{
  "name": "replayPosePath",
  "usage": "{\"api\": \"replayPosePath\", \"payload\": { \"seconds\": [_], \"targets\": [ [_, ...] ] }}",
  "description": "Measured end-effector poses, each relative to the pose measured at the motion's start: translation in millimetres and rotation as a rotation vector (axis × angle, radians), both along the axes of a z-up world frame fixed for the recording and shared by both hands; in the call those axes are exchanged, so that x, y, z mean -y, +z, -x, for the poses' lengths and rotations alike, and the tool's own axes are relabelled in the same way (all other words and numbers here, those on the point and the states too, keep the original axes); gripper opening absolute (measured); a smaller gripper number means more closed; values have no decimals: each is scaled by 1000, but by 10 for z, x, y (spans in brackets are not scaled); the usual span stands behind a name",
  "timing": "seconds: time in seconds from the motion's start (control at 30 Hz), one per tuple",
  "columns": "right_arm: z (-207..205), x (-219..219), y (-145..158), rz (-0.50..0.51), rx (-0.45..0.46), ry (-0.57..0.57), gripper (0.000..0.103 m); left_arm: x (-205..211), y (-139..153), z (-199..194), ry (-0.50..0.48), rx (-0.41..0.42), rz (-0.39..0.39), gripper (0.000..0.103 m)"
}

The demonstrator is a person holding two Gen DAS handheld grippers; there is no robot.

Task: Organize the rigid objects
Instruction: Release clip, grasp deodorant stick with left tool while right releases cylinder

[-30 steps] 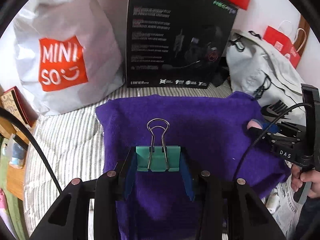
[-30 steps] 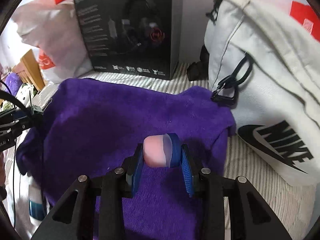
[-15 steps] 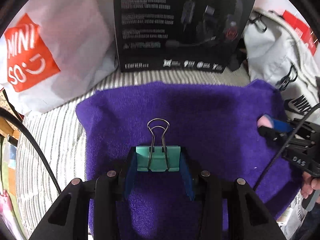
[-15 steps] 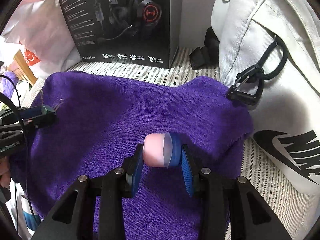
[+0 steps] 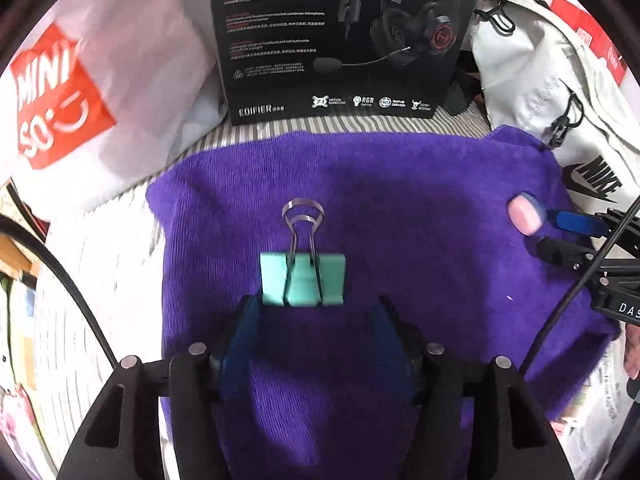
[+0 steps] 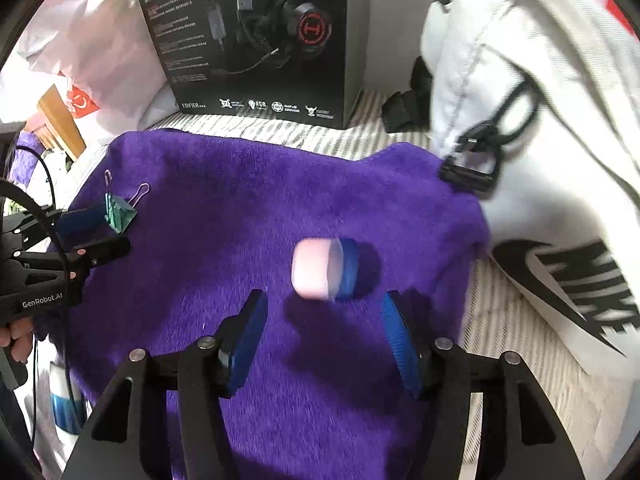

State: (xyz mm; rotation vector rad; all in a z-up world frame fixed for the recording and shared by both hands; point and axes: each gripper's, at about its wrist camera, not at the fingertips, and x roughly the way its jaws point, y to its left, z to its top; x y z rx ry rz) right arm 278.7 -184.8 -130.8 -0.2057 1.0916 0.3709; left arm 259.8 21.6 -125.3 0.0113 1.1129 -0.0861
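Purple towel [image 5: 400, 200] covers striped bedding, a black headset box [image 5: 340, 36] at 12 o'clock. Left gripper [image 5: 312, 316] has just opened; the green binder clip [image 5: 303, 280] sits loose at its fingertips. Right gripper [image 6: 324, 320], also just opened, trails the free pink-and-blue cap [image 6: 322, 268]. Only the right view shows the clip side-on

Left gripper [image 5: 314, 320]: pitched steeply down, jaws just opened, blue pads apart and nothing pressed between them. Right gripper [image 6: 322, 334]: same steep pitch, jaws just opened, pads clear. A hand [image 6: 16, 338] holds the left gripper's handle, probably by the fingers; view is cropped.
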Motion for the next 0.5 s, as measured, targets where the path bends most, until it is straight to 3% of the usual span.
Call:
{"api": "replayPosePath", "payload": {
  "seconds": [0.2,0.37,0.5],
  "targets": [
    [351,155,262,-35,45,-32,60,11,254,389,-8,37,33,57],
    [771,272,519,-123,69,-37,60,91,502,824,-28,83,1,60],
    [1145,344,686,-126,124,-49,73,62,519,1258,-34,83,68,61]
  ]
}}
